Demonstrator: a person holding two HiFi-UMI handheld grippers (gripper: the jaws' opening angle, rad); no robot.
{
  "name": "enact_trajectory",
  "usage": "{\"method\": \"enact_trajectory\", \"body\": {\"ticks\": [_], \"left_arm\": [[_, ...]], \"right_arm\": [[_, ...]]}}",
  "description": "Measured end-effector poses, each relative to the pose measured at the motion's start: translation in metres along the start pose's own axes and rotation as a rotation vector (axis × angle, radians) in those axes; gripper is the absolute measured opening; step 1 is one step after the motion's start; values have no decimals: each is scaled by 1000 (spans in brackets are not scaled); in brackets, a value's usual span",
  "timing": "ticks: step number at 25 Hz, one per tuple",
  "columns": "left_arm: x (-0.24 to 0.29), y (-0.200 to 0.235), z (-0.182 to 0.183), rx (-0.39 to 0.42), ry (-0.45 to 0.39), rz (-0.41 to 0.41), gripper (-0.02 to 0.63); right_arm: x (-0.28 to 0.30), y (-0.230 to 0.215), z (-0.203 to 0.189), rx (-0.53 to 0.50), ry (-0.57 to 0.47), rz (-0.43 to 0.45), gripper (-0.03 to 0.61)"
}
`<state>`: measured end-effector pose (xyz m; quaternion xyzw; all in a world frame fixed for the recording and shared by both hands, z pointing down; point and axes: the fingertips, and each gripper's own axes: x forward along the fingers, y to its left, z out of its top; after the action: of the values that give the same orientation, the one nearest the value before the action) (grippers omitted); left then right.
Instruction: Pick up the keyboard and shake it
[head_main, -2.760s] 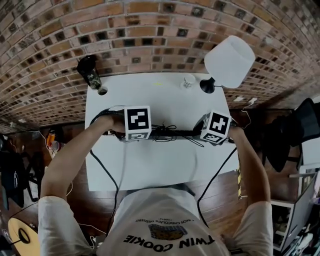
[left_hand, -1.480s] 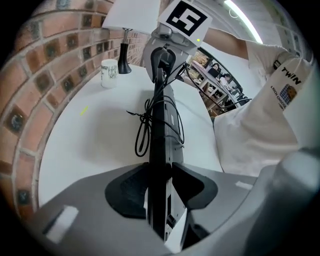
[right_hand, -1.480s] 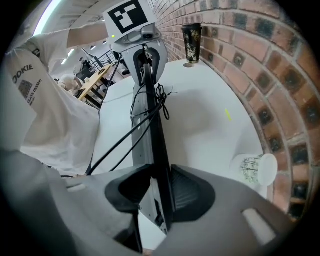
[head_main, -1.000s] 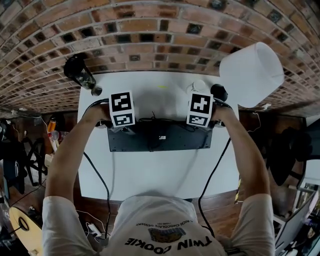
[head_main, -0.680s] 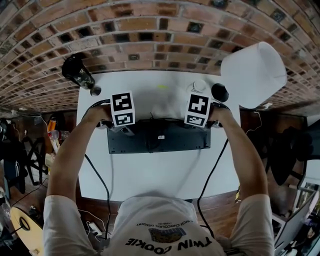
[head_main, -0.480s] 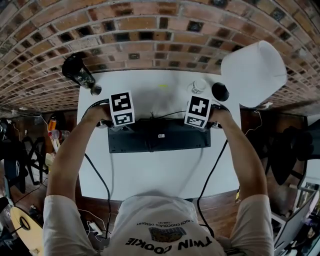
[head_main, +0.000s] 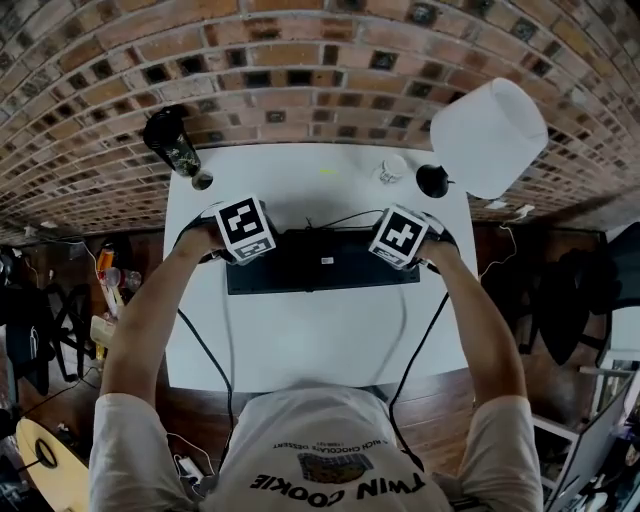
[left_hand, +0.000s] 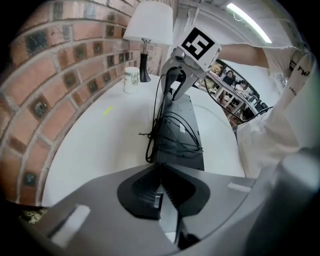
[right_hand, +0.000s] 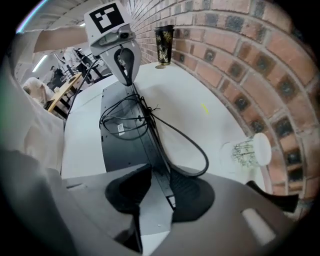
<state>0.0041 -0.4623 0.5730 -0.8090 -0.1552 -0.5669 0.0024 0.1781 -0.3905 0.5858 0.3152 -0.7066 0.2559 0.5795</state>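
Left hand-held gripper (left_hand: 161, 186): jaws pressed together with nothing between them, where a second ago they stood spread on the keyboard's left end, so that end is now let go. Right hand-held gripper (right_hand: 157, 192): jaws part-spread and apparently pinching the right end's rim, though how firmly the pads bear is hard to judge. Keyboard (head_main: 322, 262): underside up, flat on the counter (head_main: 310, 330) between the two grippers, on the far half; a second ago it sat larger in the head view and nearer the person, seemingly lifted. Judgement: shaking looks finished and the set-down is half complete, with only the right grip left to release. Cable (left_hand: 167, 130): loosely bundled on the upturned base, one loop trailing onto the counter. Not visible: the key side, which faces down; in the head view the marker cubes (head_main: 247, 228) cover both sets of jaws and the keyboard's ends. The label print on the base is too small to read. Beyond it: cup (head_main: 392, 168), lamp (head_main: 488, 135), dark tumbler (head_main: 172, 140), brick wall (head_main: 300, 60).
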Motion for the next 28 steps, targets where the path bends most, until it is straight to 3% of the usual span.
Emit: {"method": "enact_trajectory", "body": {"ticks": [4,7,15,19,28], "left_arm": [[-14,-18,-3,30,-37,86,10],[-21,-29,0,4,-105,138,8],[-38,-73,12,-16,-231,252,8],[-41,-96,21,-83,-283,297,8],[-16,-164,55,-300,-365,411,8]], "right_arm": [[-17,6,3,74,-77,-133,117],[-27,19,4,115,-120,-183,117],[-36,83,17,126,-269,-142,117],[-47,109,26,129,-395,-136,117],[-88,149,4,303,-766,-47,117]]}}
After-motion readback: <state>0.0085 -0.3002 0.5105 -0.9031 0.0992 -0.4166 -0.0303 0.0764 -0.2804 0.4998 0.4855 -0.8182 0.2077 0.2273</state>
